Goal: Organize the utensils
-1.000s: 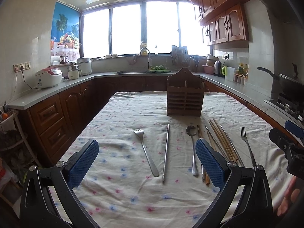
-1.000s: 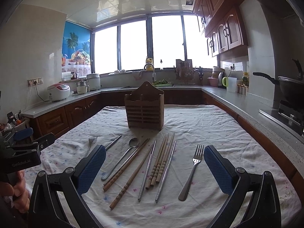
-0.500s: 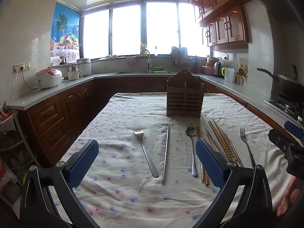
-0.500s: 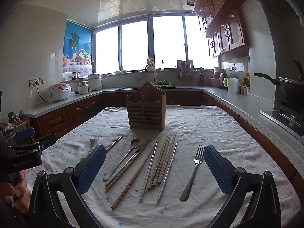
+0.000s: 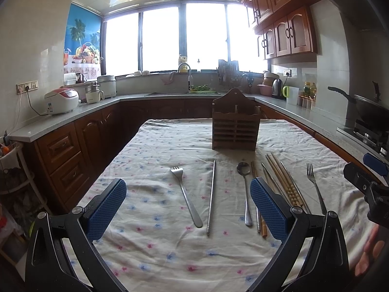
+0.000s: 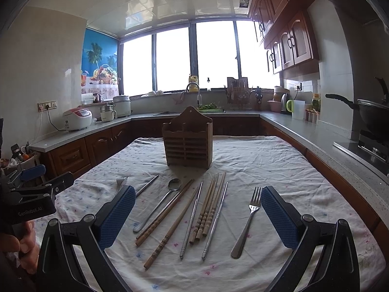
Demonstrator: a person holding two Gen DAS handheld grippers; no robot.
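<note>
A wooden slatted utensil holder (image 5: 235,129) (image 6: 187,142) stands upright mid-table. Before it lie a fork (image 5: 186,194), a metal chopstick (image 5: 211,196), a spoon (image 5: 245,189) (image 6: 159,204), several wooden and metal chopsticks (image 5: 283,182) (image 6: 206,209), and a second fork (image 5: 314,187) (image 6: 248,221). My left gripper (image 5: 188,206) hovers open above the first fork and the metal chopstick. My right gripper (image 6: 198,215) hovers open over the chopstick bundle, its right pad beside the second fork. Neither holds anything.
The table wears a white flowered cloth (image 5: 158,243) (image 6: 279,160). Grey counters (image 5: 73,116) with wooden cabinets ring the room. A rice cooker (image 5: 62,100) sits left; a wok on a stove (image 6: 372,119) is right. A hand (image 6: 19,243) holds the left gripper.
Both grippers have crept slightly forward and lower toward the utensils. Nothing on the table has moved, and both stay open.
</note>
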